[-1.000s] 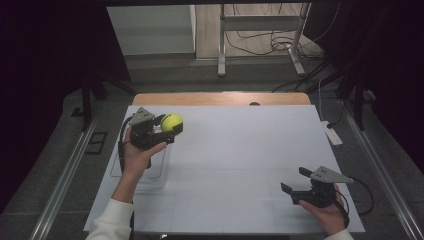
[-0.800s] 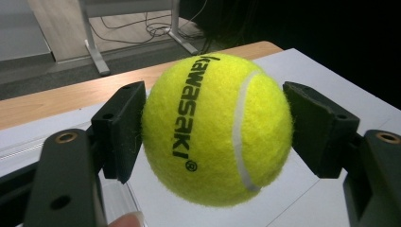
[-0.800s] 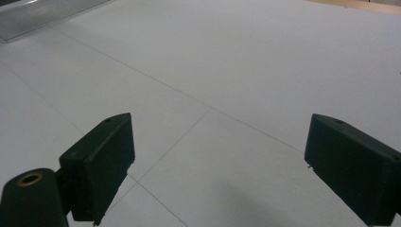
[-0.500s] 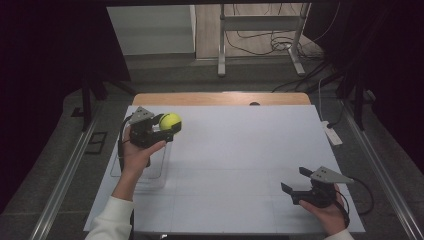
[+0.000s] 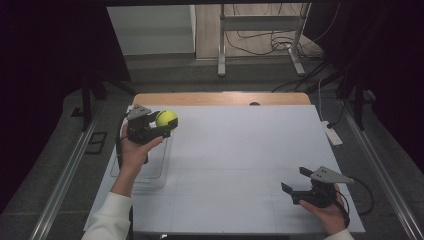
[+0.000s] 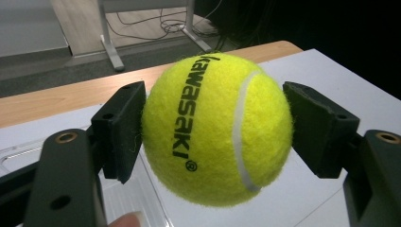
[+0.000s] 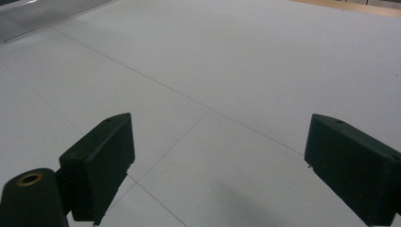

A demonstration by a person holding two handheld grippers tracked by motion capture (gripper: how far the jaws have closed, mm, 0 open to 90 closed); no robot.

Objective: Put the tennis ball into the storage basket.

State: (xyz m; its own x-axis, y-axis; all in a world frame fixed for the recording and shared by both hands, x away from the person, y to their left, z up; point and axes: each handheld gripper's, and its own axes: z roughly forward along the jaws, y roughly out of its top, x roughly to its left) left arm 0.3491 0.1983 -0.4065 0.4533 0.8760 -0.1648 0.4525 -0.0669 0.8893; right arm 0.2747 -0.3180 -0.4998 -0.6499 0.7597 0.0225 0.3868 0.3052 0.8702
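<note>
Fingers (image 6: 118, 130) of left gripper (image 5: 161, 126) clamped on fuzzy yellow tennis ball (image 6: 216, 127), held aloft over far-left corner of white table sheet (image 5: 240, 150), beside clear plastic tray (image 5: 150, 172). Barely shifted since a second ago: carry paused, release pending. Right gripper (image 5: 296, 184) spread wide, empty, resting low.
</note>
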